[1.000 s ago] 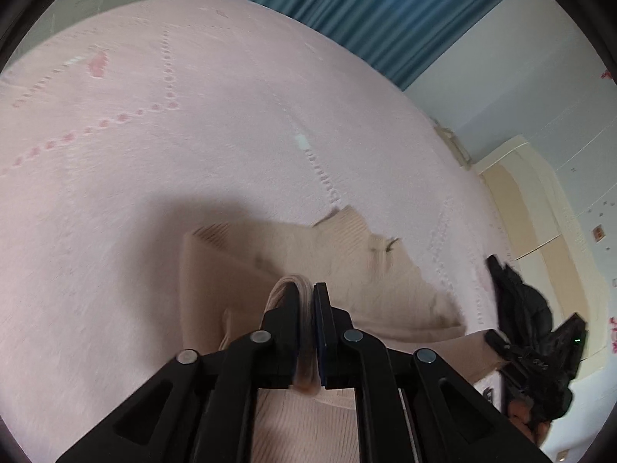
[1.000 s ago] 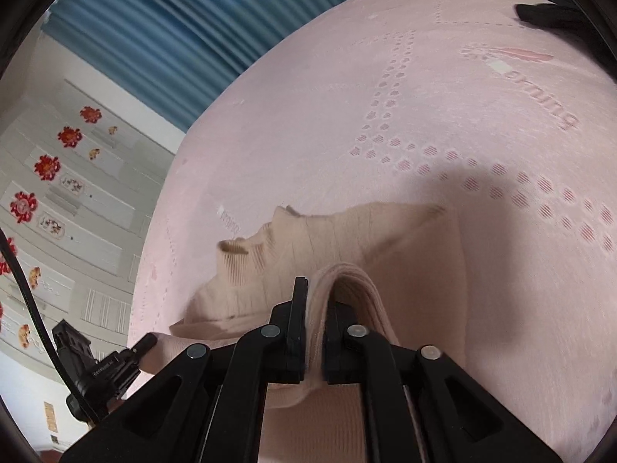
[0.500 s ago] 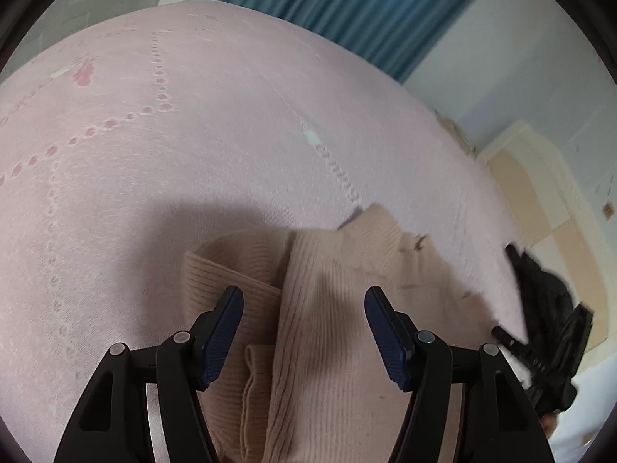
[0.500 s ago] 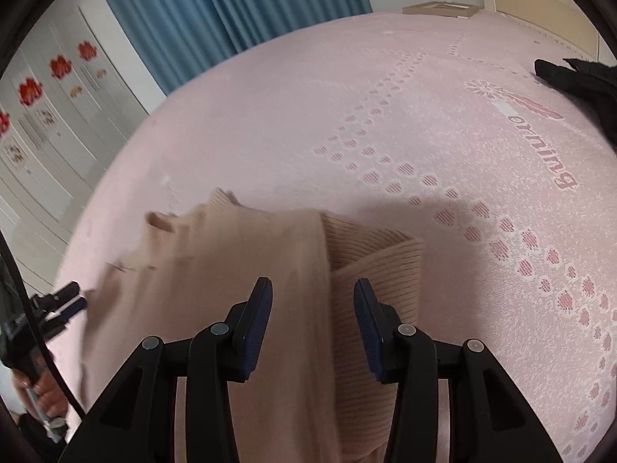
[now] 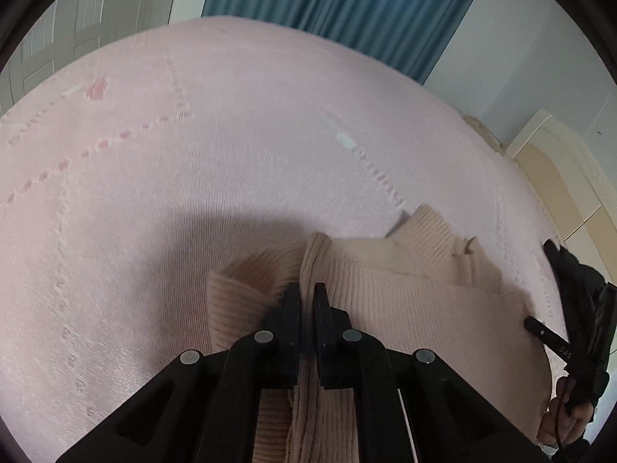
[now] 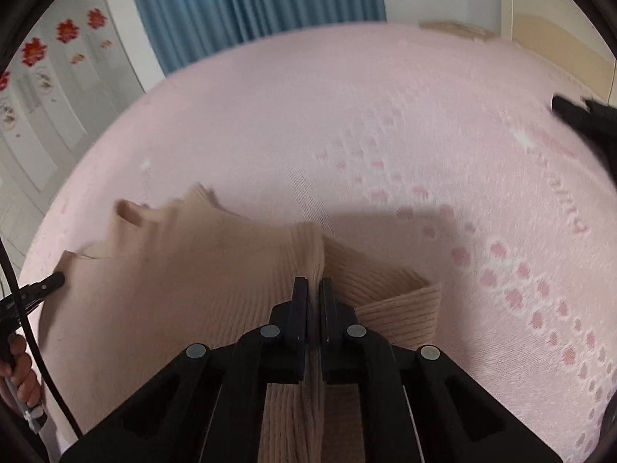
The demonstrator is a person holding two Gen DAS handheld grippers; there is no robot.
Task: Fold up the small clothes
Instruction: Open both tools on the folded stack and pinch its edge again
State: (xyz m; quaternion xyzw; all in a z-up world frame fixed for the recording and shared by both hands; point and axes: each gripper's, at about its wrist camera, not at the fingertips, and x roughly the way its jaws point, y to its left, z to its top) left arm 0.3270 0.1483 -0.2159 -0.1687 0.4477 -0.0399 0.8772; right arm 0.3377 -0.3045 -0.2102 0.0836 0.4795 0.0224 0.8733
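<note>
Soft, even daylight fills both views, bright without glare. A broad dim shadow lies on the pink bedspread just beyond the beige knit. Fisheye distortion bulges the bed and bends the blue curtain; black vignette rims the corners. The right view's far pattern is smeared with blur.

A pink bedspread with rows of darker pink dots fills the near and middle scene, a blue curtain hangs beyond its far edge, and red flower stickers dot white doors at far left.
</note>
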